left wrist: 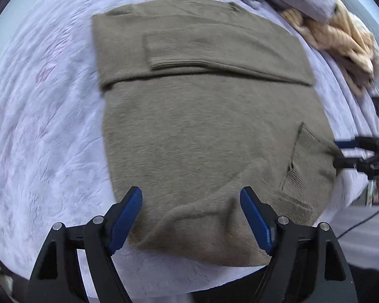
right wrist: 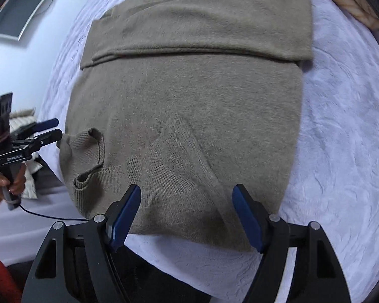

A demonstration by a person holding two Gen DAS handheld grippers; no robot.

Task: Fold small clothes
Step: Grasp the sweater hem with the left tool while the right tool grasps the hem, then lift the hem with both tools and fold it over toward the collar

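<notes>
Left claw: the left gripper (left wrist: 190, 216) stood spread wide, its 2 blue pads (left wrist: 127, 217) well apart, gripping nothing; both tips hung over the near hem of the sweater (left wrist: 202, 126), and contact could not be told.
Right claw: the right gripper (right wrist: 187, 213) was likewise spread wide and held nothing, its pads over the near hem of the same sweater (right wrist: 189, 106).
Each claw from the other camera: in the left view the right gripper (left wrist: 341, 154) reached in from the right edge, its fingers a little apart, tips at the sweater's side edge beside a ribbed cuff (left wrist: 299, 161). In the right view the left gripper (right wrist: 55, 128) came in from the left, slightly parted, just beside a curled cuff (right wrist: 88, 156), gripped by the person's hand (right wrist: 11, 184).
Sweater position: it lay flat on a pale blanket (left wrist: 43, 126), directly ahead of both claws, filling the middle of each view.
Sweater direction: its long axis ran away from the claws, near hem toward the cameras, far end folded back into a band crossing side to side, with 1 sleeve cuff (left wrist: 174, 50) lying on that band.
Behind it: a heap of other clothes (left wrist: 315, 12), grey and tan, lay at the blanket's far right.
</notes>
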